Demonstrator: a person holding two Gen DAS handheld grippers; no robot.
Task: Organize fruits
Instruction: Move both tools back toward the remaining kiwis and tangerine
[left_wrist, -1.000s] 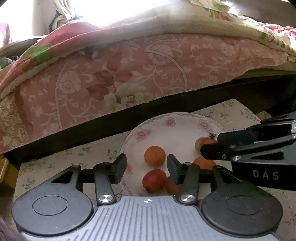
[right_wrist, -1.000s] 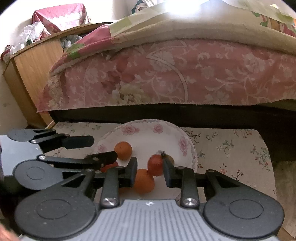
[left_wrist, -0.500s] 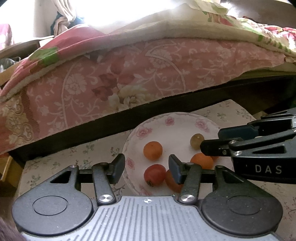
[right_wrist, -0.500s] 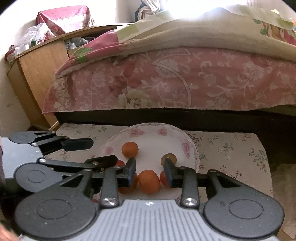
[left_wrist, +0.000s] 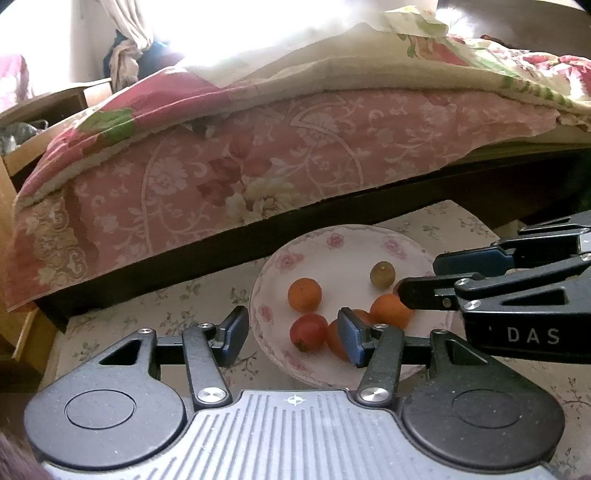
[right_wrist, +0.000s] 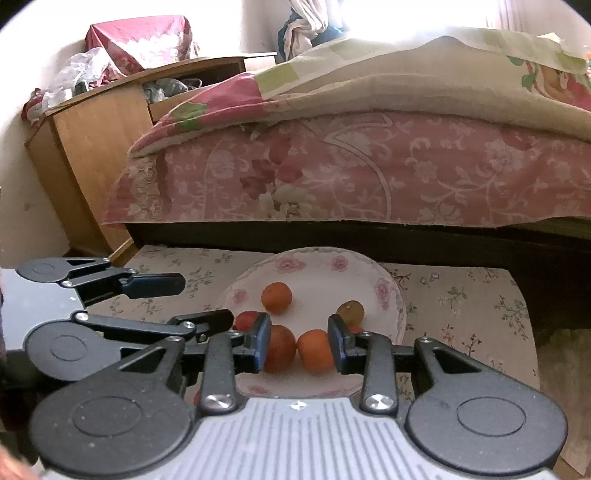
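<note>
A white plate with pink flowers (left_wrist: 354, 243) (right_wrist: 317, 273) sits on a small floral-covered table. On it lie several fruits: an orange (left_wrist: 304, 294) (right_wrist: 276, 297), a red fruit (left_wrist: 308, 331) (right_wrist: 246, 320), two more oranges (left_wrist: 391, 311) (right_wrist: 316, 350), and a greenish-brown fruit (left_wrist: 382, 274) (right_wrist: 351, 312). My left gripper (left_wrist: 291, 334) (right_wrist: 192, 301) hovers open above the plate's near-left rim, empty. My right gripper (right_wrist: 298, 343) (left_wrist: 419, 278) is open above the plate's near side, with nothing held; two oranges show between its fingers.
A bed with a pink floral cover (left_wrist: 258, 162) (right_wrist: 351, 170) overhangs just behind the table, with a dark frame beneath it. A wooden cabinet (right_wrist: 92, 147) piled with clutter stands at the left. The table's cloth (right_wrist: 461, 295) lies bare right of the plate.
The right gripper let go of a red fruit onto the plate and rose and drew back, open. The left gripper drew back too. A greenish-brown fruit now shows.
</note>
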